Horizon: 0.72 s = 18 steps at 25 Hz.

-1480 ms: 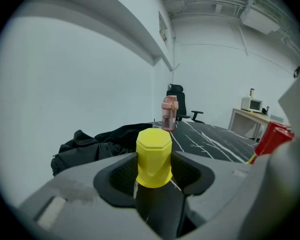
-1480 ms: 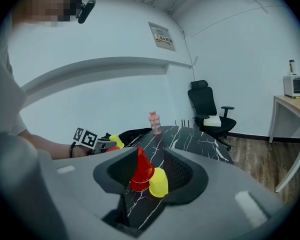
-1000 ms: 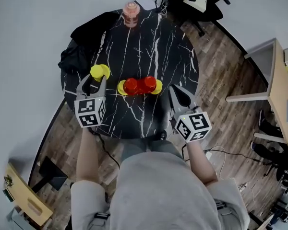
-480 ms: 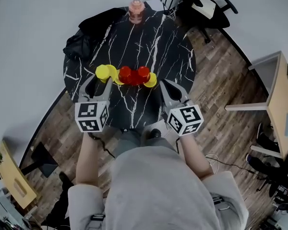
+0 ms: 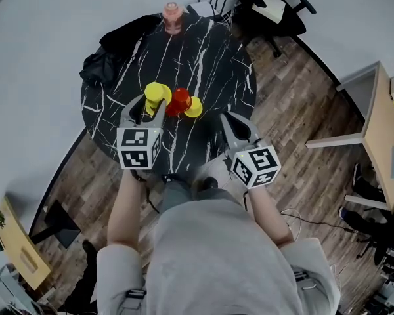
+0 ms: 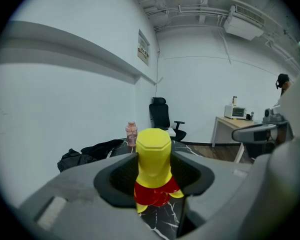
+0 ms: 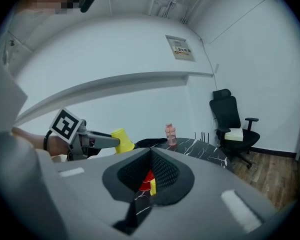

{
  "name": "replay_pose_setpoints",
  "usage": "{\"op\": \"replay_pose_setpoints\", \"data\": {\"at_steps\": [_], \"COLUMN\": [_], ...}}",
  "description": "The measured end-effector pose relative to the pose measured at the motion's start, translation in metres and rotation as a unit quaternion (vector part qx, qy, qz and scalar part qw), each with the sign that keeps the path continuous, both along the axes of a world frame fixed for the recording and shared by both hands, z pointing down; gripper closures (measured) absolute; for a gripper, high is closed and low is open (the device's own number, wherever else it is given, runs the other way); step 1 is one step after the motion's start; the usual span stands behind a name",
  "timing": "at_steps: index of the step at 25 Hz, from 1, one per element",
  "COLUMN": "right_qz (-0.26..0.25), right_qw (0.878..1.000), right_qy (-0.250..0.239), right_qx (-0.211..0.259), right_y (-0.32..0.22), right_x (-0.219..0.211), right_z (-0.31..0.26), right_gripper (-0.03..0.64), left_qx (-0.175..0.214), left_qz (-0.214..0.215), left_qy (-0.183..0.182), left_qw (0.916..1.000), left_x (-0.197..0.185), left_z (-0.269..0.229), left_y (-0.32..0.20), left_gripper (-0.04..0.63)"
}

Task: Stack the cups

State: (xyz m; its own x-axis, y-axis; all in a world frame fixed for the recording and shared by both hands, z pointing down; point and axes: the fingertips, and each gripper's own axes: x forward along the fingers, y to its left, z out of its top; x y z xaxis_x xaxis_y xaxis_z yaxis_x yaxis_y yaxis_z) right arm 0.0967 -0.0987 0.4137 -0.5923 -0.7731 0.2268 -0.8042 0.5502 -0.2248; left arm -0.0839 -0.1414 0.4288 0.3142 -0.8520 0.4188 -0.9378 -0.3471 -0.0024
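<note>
My left gripper (image 5: pixel 152 104) is shut on a yellow cup (image 5: pixel 156 92), held upside down between its pads and lifted off the table. In the left gripper view that yellow cup (image 6: pixel 153 156) fills the jaws, with red cups (image 6: pixel 157 193) just behind and below it. On the black marble table (image 5: pixel 203 64) the row shows a red cup (image 5: pixel 179 102) and another yellow cup (image 5: pixel 194 107); the held cup hides the row's left end. My right gripper (image 5: pixel 226 119) is shut and empty near the table's front edge, to the right of the row. The right gripper view shows the red cup (image 7: pixel 147 178) beyond its jaws.
A pink bottle (image 5: pixel 172 17) stands at the table's far edge. Black clothing (image 5: pixel 111 51) lies on the far left of the table. A black office chair (image 5: pixel 276 8) is behind, a wooden desk (image 5: pixel 384 130) to the right. Wood floor surrounds the table.
My left gripper has carried the yellow cup to the right and a little up, from beside the row to its left end. The right gripper shifted slightly and stayed shut.
</note>
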Motion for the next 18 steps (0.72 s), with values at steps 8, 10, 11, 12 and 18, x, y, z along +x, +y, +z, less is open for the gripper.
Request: {"op": "replay_pose_setpoints", "data": {"at_steps": [8, 10, 11, 12, 18], "right_qz": [0.040, 0.049, 0.054, 0.058, 0.072], "right_qw": [0.999, 0.999, 0.999, 0.998, 0.997], "right_qy": [0.000, -0.001, -0.001, -0.001, -0.003], "right_qx": [-0.005, -0.007, -0.009, -0.010, -0.014], "right_y": [0.011, 0.013, 0.015, 0.016, 0.019], "right_x": [0.038, 0.045, 0.049, 0.052, 0.059], "right_z": [0.001, 0.002, 0.003, 0.003, 0.004], "right_gripper": [0.617, 0.618, 0.617, 0.617, 0.617], "left_qx": [-0.018, -0.024, -0.026, -0.028, -0.033], "left_qz": [0.017, 0.018, 0.019, 0.021, 0.026], "left_qy": [-0.018, -0.022, -0.023, -0.024, -0.025], "left_qw": [0.9995, 0.9993, 0.9992, 0.9991, 0.9988], "left_x": [0.022, 0.024, 0.025, 0.026, 0.029], "left_z": [0.013, 0.017, 0.019, 0.021, 0.027], "left_y": [-0.016, -0.018, -0.019, -0.019, -0.020], "left_gripper": [0.384, 0.384, 0.383, 0.383, 0.379]}}
